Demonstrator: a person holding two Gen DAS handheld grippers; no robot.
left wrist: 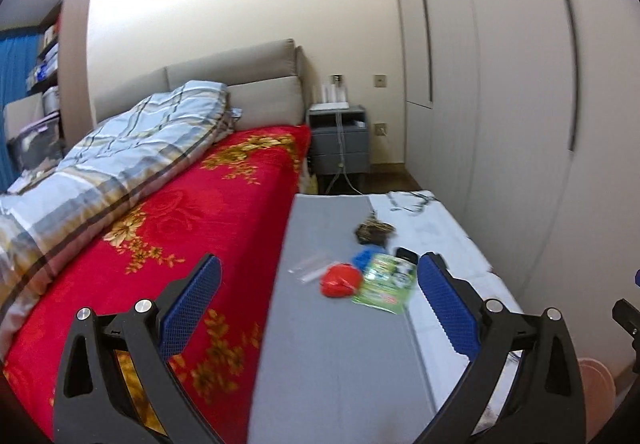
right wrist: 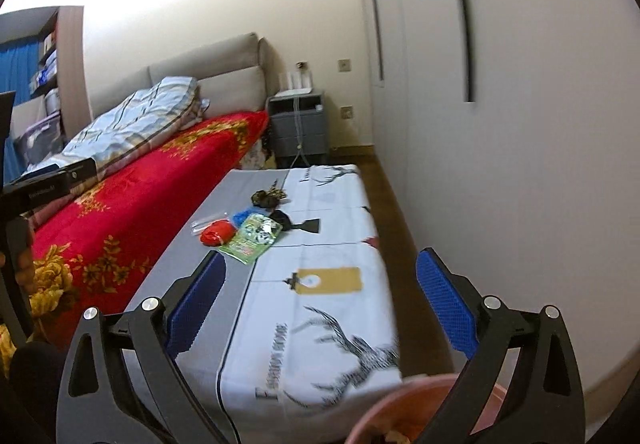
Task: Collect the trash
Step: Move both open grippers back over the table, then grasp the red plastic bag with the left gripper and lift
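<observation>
While both grippers' fingers gape empty, trash sits clustered on the table beside the bed.

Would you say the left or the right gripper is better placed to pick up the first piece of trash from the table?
Left, probably. The left gripper is open, with the red wad and green packet framed between its fingers. The right gripper, also open, sits farther back, near the pink bin.

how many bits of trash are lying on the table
6, clustered mid-table: clear plastic wrapper nearest the bed, red wad, blue scrap, green packet nearest the camera, dark crumpled wad farthest back, black scrap. More may hide underneath.
</observation>
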